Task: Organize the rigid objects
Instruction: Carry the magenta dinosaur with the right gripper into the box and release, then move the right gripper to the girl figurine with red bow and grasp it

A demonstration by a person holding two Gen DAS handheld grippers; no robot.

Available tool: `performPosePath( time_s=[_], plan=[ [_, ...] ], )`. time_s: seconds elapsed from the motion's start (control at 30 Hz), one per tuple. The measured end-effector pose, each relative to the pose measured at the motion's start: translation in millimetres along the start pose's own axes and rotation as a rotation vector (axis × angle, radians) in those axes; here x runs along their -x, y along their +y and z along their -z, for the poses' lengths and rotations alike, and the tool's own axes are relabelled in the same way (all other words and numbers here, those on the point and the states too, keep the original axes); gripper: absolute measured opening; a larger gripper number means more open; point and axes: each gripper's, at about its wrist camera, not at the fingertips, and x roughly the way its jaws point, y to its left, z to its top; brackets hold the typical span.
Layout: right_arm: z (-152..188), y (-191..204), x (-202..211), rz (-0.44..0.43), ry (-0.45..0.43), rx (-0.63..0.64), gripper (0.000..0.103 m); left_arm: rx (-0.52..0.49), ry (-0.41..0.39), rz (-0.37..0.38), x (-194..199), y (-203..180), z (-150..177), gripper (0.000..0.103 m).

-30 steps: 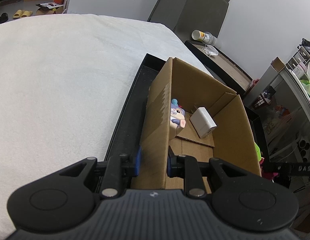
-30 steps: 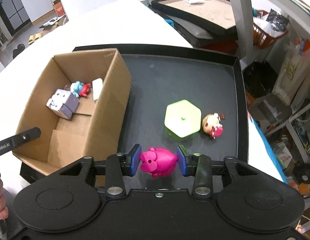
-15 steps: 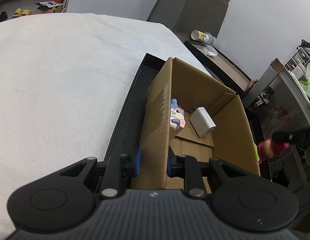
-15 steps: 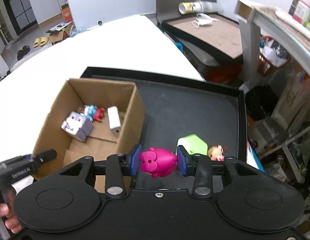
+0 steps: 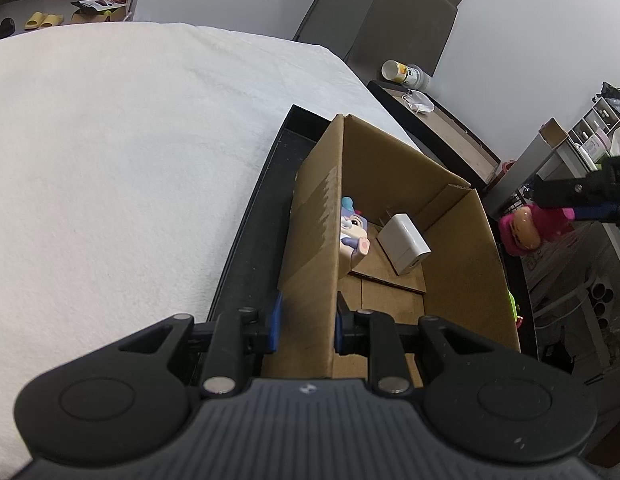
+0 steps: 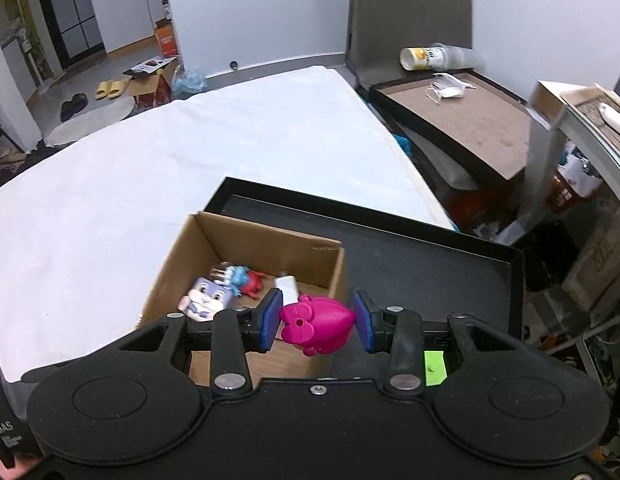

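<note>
Right tool clamps pink toy, long axis crosswise between pads.

I count one box on one tray, three things inside the box, namely one cube toy, one small figure and one charger, plus one pink toy above its rim and one green block beside it.

White cloth spreads far-left ahead of tongs. Brown-topped side table far-right w/ tipped cup + white mask. Yellow slippers, orange box on floor, way back left.
</note>
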Motion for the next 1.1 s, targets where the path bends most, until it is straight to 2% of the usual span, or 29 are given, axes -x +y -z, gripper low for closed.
performPosePath(
  time_s=[0.37, 0.53, 0.83, 1.1],
  plan=[
    [-3.4, 29.1, -16.6, -0.03, 0.026, 0.01, 0.039, 0.009, 0.003, 0.016, -0.6, 3.6, -0.7, 0.024],
    [-2.7, 36.9, -22.3, -0.037, 0.04, 0.019, 0.046, 0.011, 0.006, 0.021, -1.5, 3.3, -0.6, 0.024],
    [1.1, 15.3, -12.0, -0.014, 0.04, -0.002, 0.046, 0.013, 0.003, 0.018, -1.5, 3.5, -0.8, 0.024],
    [16.2, -8.4, -6.1, 0.012, 0.053, -0.02, 0.052, 0.012, 0.003, 0.016, -1.6, 3.6, -0.8, 0.024]
  ],
)
